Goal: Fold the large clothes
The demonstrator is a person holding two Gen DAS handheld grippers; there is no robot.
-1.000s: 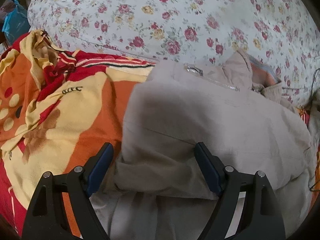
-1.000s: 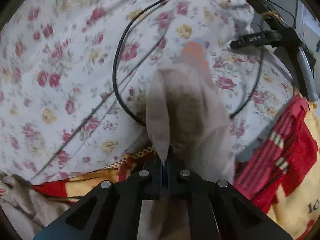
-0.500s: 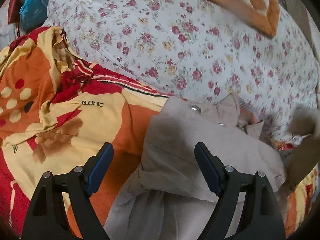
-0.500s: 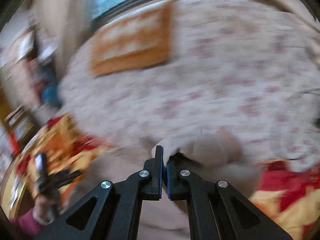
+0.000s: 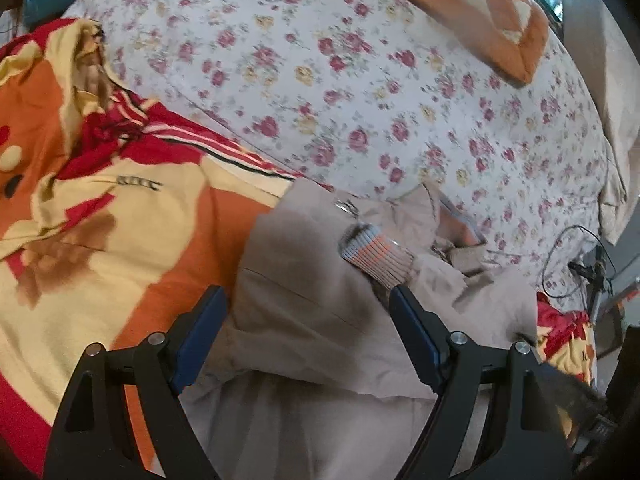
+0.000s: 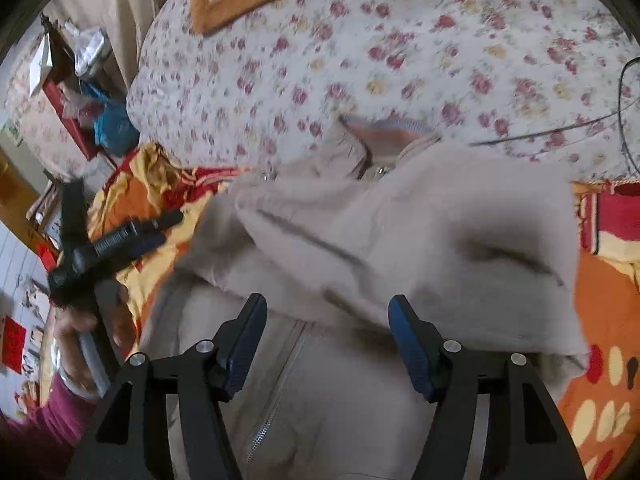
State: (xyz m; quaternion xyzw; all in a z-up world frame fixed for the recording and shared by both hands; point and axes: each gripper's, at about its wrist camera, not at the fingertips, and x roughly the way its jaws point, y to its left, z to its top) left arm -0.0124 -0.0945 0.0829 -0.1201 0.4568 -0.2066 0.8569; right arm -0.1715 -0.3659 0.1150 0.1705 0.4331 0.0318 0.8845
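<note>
Both grippers, left [image 5: 308, 320] and right [image 6: 327, 330], hover released over the beige jacket [image 6: 400, 232]; no legible writing.

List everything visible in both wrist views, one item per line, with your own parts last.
jacket: one, beige, spread on the blanket in front of both grippers, zip down its front
sleeve cuff: one, ribbed grey and orange, folded across the jacket's chest
blanket: one, orange, yellow and red, under the jacket
floral quilt: one, white with red and yellow flowers, behind the jacket
cushion: one, orange and cream, on top of the quilt
cable: one, black, lying on the quilt at the right
blue bag: one, beside the bed at the left
left gripper: black with blue pads, open over the jacket
right gripper: black with blue pads, open over the jacket
</note>
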